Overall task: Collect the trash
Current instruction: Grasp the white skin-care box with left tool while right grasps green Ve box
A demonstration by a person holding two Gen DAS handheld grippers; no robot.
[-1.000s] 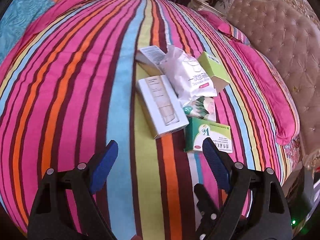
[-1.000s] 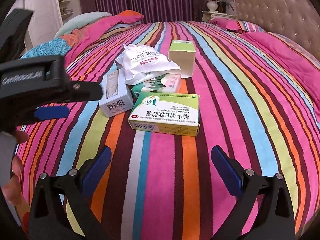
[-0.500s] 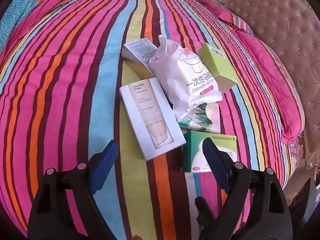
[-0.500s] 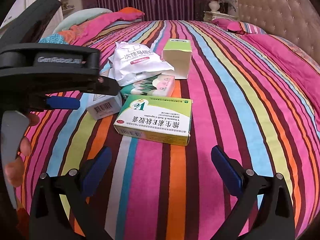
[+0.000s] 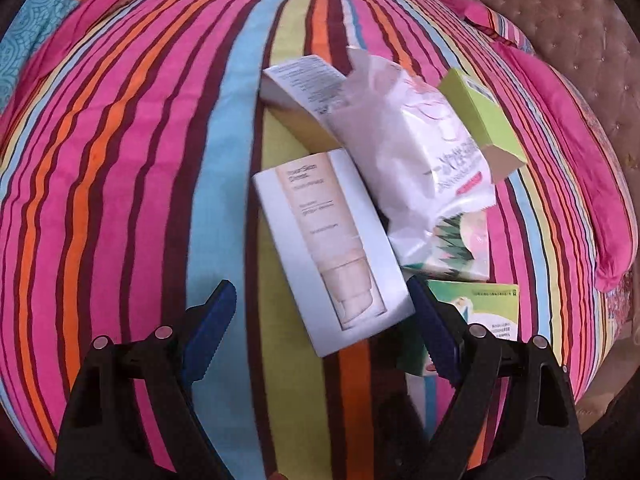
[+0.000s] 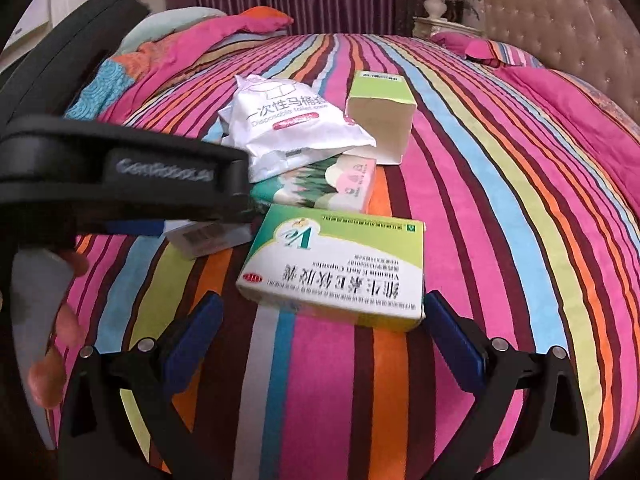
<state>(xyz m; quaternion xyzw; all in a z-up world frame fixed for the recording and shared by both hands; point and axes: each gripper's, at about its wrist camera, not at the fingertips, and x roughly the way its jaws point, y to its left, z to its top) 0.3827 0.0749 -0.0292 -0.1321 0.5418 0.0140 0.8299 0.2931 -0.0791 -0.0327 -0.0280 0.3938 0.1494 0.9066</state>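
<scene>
A pile of trash lies on the striped bedspread (image 5: 120, 160). In the left wrist view my left gripper (image 5: 320, 316) is open, and the near end of a white skincare box (image 5: 328, 248) lies between its blue pads, untouched. Beyond it are a white plastic bag (image 5: 416, 152), a second white box (image 5: 304, 84), a lime box (image 5: 480, 120) and a tissue pack (image 5: 464, 248). In the right wrist view my right gripper (image 6: 322, 316) is open just in front of a green vitamin box (image 6: 336, 268), whose near edge reaches its fingertips. The left gripper's body (image 6: 120, 172) hides part of the pile.
A tufted headboard (image 6: 560, 20) and pink pillows (image 6: 480, 46) stand at the right. A folded pink and blue quilt (image 6: 180, 52) lies at the far left. A person's hand (image 6: 52, 320) holds the left gripper's handle. A vase (image 6: 436, 4) stands behind the bed.
Both grippers have come closer to the pile. The left one now straddles the end of the white skincare box, and the right one has reached the green vitamin box. Jaws unchanged.
</scene>
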